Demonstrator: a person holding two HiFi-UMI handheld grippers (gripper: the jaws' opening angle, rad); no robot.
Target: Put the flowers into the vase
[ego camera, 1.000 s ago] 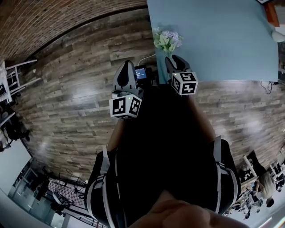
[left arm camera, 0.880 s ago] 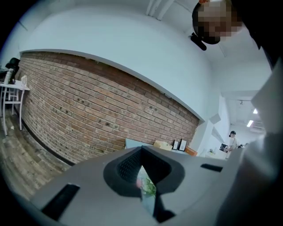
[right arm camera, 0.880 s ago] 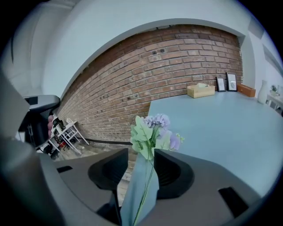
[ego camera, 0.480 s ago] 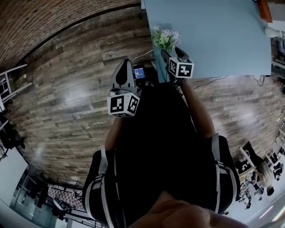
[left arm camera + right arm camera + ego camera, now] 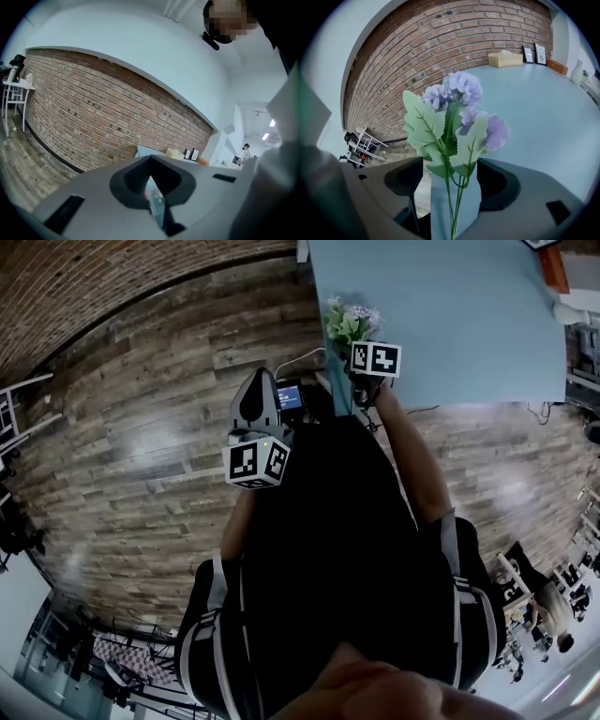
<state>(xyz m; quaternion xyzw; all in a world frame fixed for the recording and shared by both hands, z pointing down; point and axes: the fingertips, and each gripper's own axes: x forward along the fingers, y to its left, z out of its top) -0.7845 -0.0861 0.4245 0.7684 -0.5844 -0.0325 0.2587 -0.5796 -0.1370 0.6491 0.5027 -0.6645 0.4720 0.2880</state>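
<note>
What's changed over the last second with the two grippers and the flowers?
The right gripper moved up the head view, toward the flowers at the table edge. Its jaws have just been opening; the stems stand between them, ungripped. The left gripper and the flowers kept about the same places.

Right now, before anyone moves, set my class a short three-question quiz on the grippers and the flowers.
1. True or false: the left gripper grips the flowers.
2. The blossoms are: A red, B purple, C yellow.
3. What stands between the right gripper's jaws?
Key: 1 false: its jaws are together, with nothing in them. 2 B. 3 The flowers' stems; the jaws have just been opening and stand apart, off the stems.
</note>
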